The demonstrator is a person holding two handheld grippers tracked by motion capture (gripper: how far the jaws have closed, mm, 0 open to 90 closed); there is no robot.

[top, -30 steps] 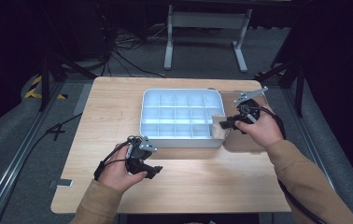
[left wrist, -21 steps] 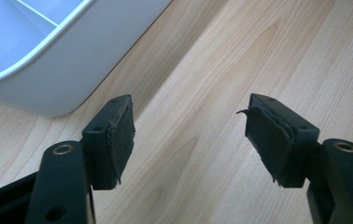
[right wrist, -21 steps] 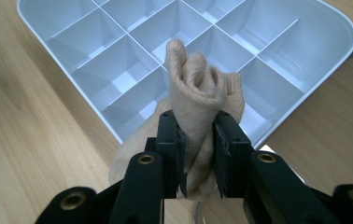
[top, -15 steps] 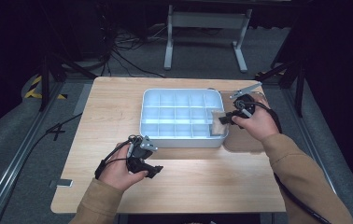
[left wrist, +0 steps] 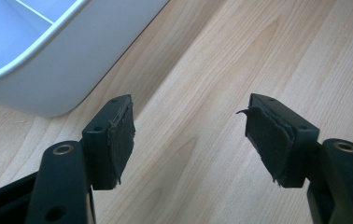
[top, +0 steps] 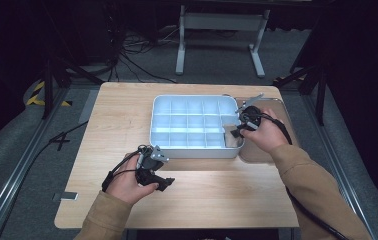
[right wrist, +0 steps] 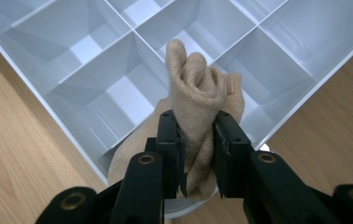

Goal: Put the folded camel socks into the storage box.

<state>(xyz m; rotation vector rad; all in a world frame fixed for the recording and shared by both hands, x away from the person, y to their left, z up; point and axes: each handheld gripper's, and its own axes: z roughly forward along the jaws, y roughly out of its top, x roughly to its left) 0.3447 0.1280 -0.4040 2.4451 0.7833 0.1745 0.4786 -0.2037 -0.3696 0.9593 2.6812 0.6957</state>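
A white tray [top: 157, 120] with several square compartments sits in the middle of the wooden table. My right gripper [top: 234, 131] [right wrist: 198, 140] is shut on a bunched beige cloth [right wrist: 200, 95] and holds it over the tray's near right corner [right wrist: 118, 140]. In the high view the cloth [top: 231, 137] shows tan at that corner. My left gripper [top: 163, 182] [left wrist: 188, 135] rests low on the bare wood in front of the tray, open with nothing between its black pads [left wrist: 121, 135]. The tray's rounded corner [left wrist: 48, 74] lies just beyond it.
A clear lid or shallow tray [top: 282, 112] lies under my right hand at the table's right side. The table edge [top: 177, 225] runs close below my left hand. A metal stand [top: 217, 30] and cables stand on the floor beyond the table.
My right gripper has carried the cloth leftward and slightly nearer, from beside the tray's right wall to over its near right corner. The left gripper has stayed put.
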